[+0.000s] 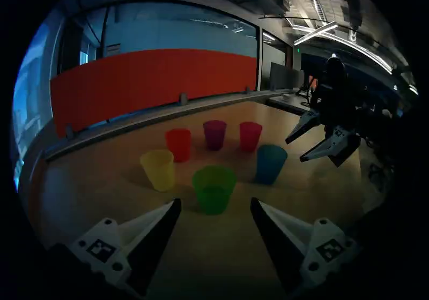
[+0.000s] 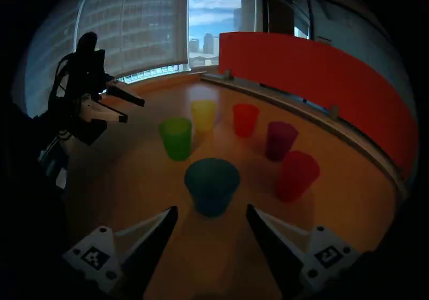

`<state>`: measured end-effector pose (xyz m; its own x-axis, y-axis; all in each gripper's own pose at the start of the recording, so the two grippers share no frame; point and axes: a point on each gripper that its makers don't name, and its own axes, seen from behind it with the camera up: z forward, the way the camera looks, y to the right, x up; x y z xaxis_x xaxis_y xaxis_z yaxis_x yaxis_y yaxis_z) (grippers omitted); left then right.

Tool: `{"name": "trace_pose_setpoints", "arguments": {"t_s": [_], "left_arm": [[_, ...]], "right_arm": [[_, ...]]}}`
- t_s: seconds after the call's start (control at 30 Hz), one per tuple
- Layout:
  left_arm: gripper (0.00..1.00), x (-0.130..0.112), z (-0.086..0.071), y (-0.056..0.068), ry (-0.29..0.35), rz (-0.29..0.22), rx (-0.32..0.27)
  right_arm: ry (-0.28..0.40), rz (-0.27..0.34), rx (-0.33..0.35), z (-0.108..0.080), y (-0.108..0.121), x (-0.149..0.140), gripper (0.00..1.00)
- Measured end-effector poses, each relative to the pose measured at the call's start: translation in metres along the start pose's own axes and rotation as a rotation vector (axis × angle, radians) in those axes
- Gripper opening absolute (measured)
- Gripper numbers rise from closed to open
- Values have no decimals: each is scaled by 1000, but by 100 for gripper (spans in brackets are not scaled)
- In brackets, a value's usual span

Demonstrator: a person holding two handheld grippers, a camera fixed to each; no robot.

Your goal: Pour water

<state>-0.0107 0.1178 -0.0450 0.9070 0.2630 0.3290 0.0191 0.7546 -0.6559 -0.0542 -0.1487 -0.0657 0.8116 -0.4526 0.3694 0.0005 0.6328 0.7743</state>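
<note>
You hold the left gripper (image 1: 214, 201) low over the table (image 1: 225, 257), aimed straight at the green cup (image 1: 214, 189). Its fingers are spread wide, just short of that cup, and grip nothing. In the left gripper view, your right gripper (image 1: 294, 150) hangs above the table to the right of the green cup, past the blue cup (image 1: 270, 163). Its two fingers are parted and empty, slanting down toward the blue one.

There are six cups, one of each colour, all upright in a ring. The yellow cup (image 1: 158, 169) and the blue cup flank the green cup. The red cup (image 1: 178, 143), purple cup (image 1: 214, 134) and pink cup (image 1: 250, 135) stand behind it. You cannot tell whether any of them holds water.

Past the green cup the right gripper view gives you windows (image 2: 209, 27) with a skyline. The left gripper view gives you ceiling lights (image 1: 316, 32). A red partition (image 1: 150, 83) runs behind the ring.
</note>
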Motion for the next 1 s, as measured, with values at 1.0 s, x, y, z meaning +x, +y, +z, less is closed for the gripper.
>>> {"name": "trace_pose_setpoints", "arguments": {"t_s": [1.0], "left_arm": [[96, 39, -44, -60, 280, -47, 377]], "right_arm": [[294, 148, -509, -82, 83, 26, 99]]}}
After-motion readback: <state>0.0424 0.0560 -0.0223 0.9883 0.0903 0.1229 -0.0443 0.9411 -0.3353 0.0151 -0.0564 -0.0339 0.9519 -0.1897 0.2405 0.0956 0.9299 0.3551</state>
